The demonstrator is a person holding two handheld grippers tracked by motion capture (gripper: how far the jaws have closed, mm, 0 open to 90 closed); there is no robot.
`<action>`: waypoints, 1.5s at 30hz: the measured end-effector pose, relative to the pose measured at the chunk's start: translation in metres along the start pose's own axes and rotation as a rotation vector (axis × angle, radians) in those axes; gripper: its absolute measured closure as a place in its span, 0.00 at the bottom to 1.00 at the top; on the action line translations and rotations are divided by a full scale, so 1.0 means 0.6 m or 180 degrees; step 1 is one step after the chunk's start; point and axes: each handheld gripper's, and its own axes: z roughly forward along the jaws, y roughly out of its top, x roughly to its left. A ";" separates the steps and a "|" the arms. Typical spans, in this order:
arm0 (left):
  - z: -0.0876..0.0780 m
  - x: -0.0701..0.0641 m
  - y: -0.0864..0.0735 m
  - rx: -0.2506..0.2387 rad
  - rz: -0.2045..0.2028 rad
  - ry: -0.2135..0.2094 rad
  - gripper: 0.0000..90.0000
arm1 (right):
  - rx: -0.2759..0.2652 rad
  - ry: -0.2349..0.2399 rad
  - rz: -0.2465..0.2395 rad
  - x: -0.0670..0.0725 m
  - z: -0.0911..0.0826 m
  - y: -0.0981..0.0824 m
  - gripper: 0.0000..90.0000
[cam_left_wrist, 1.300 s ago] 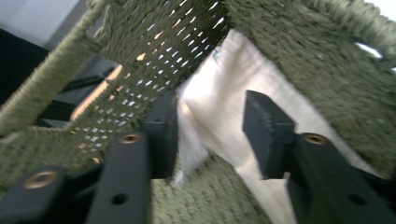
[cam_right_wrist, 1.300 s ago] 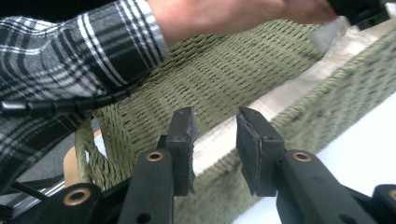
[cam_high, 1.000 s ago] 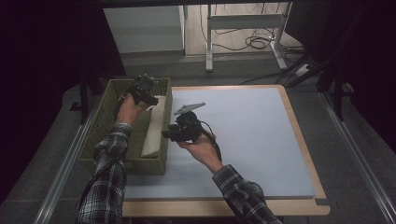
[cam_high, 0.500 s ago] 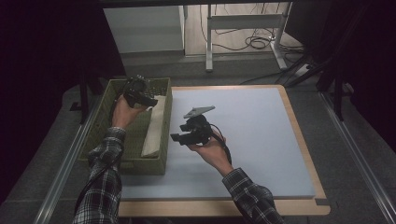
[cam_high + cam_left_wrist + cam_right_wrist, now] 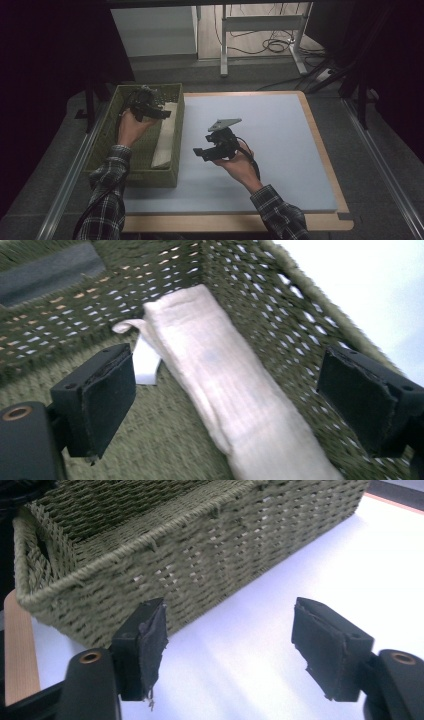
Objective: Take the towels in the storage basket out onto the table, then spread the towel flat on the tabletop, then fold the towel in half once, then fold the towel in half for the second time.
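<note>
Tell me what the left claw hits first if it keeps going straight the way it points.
Most likely the folded white cloth lying in the green basket: it lies between the left claw's open jaws, just ahead, though depth is uncertain.

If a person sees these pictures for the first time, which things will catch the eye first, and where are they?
The olive woven basket at the left edge of the pale mat stands out, with a folded white cloth lying along its inner wall. The left claw hovers open over the cloth, holding nothing. The right claw hangs open above the mat, facing the basket's outer side.
</note>
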 end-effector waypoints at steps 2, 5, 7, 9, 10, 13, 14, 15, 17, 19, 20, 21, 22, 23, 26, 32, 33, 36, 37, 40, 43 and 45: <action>-0.006 -0.006 -0.005 -0.0018 0.0016 -0.0037 0.10 | -0.0012 -0.0021 0.0007 -0.004 -0.007 -0.005 0.30; -0.015 -0.018 -0.011 -0.0053 0.0055 -0.0051 0.10 | -0.0018 -0.0065 0.0011 -0.011 -0.021 -0.015 0.28; -0.022 -0.026 -0.014 -0.0078 0.0060 -0.0083 0.09 | -0.0021 -0.0123 -0.0005 -0.016 -0.031 -0.022 0.26; -0.029 -0.037 -0.018 -0.0128 0.0077 -0.0121 0.09 | -0.0034 -0.0148 0.0005 -0.021 -0.042 -0.029 0.25; -0.032 -0.042 -0.020 -0.0137 0.0097 -0.0139 0.09 | -0.0035 -0.0164 0.0005 -0.024 -0.048 -0.033 0.24; -0.044 -0.059 -0.025 -0.0169 0.0142 -0.0161 0.08 | -0.0039 -0.0217 0.0016 -0.032 -0.065 -0.045 0.23; -0.049 -0.065 -0.027 -0.0197 0.0153 -0.0186 0.08 | -0.0035 -0.0225 0.0036 -0.035 -0.071 -0.050 0.23; -0.052 -0.069 -0.028 -0.0228 0.0159 -0.0206 0.08 | -0.0038 -0.0244 0.0042 -0.039 -0.077 -0.055 0.23; -0.064 -0.085 -0.032 -0.0298 0.0175 -0.0277 0.08 | -0.0039 -0.0262 0.0069 -0.044 -0.089 -0.065 0.23; -0.073 -0.100 -0.036 -0.0344 0.0223 -0.0312 0.08 | -0.0029 -0.0287 0.0081 -0.049 -0.098 -0.075 0.23; -0.077 -0.107 -0.038 -0.0360 0.0243 -0.0303 0.08 | -0.0027 -0.0315 0.0087 -0.053 -0.105 -0.082 0.23; -0.082 -0.115 -0.040 -0.0377 0.0252 -0.0318 0.08 | -0.0023 -0.0334 0.0097 -0.056 -0.111 -0.088 0.23; -0.084 -0.120 -0.041 -0.0402 0.0247 -0.0351 0.08 | -0.0007 -0.0353 0.0119 -0.060 -0.117 -0.095 0.23; -0.089 -0.128 -0.043 -0.0430 0.0243 -0.0392 0.08 | -0.0002 -0.0368 0.0133 -0.062 -0.122 -0.099 0.23; -0.096 -0.147 -0.047 -0.0454 0.0250 -0.0455 0.08 | -0.0011 -0.0408 0.0188 -0.072 -0.139 -0.114 0.23; -0.105 -0.191 -0.061 -0.0519 0.0322 -0.0539 0.07 | -0.0031 -0.0491 0.0254 -0.087 -0.174 -0.139 0.23; -0.106 -0.198 -0.065 -0.0546 0.0306 -0.0574 0.07 | -0.0035 -0.0504 0.0267 -0.089 -0.179 -0.143 0.23; -0.104 -0.221 -0.074 -0.0558 0.0368 -0.0615 0.07 | -0.0060 -0.0529 0.0298 -0.096 -0.194 -0.154 0.23; -0.104 -0.230 -0.077 -0.0570 0.0397 -0.0608 0.07 | -0.0063 -0.0536 0.0304 -0.098 -0.198 -0.158 0.23; -0.102 -0.255 -0.086 -0.0613 0.0452 -0.0650 0.06 | -0.0058 -0.0582 0.0301 -0.102 -0.210 -0.170 0.23; -0.099 -0.282 -0.095 -0.0645 0.0519 -0.0694 0.06 | -0.0059 -0.0610 0.0306 -0.106 -0.221 -0.183 0.23; -0.098 -0.299 -0.101 -0.0660 0.0557 -0.0718 0.06 | -0.0058 -0.0637 0.0311 -0.108 -0.228 -0.191 0.23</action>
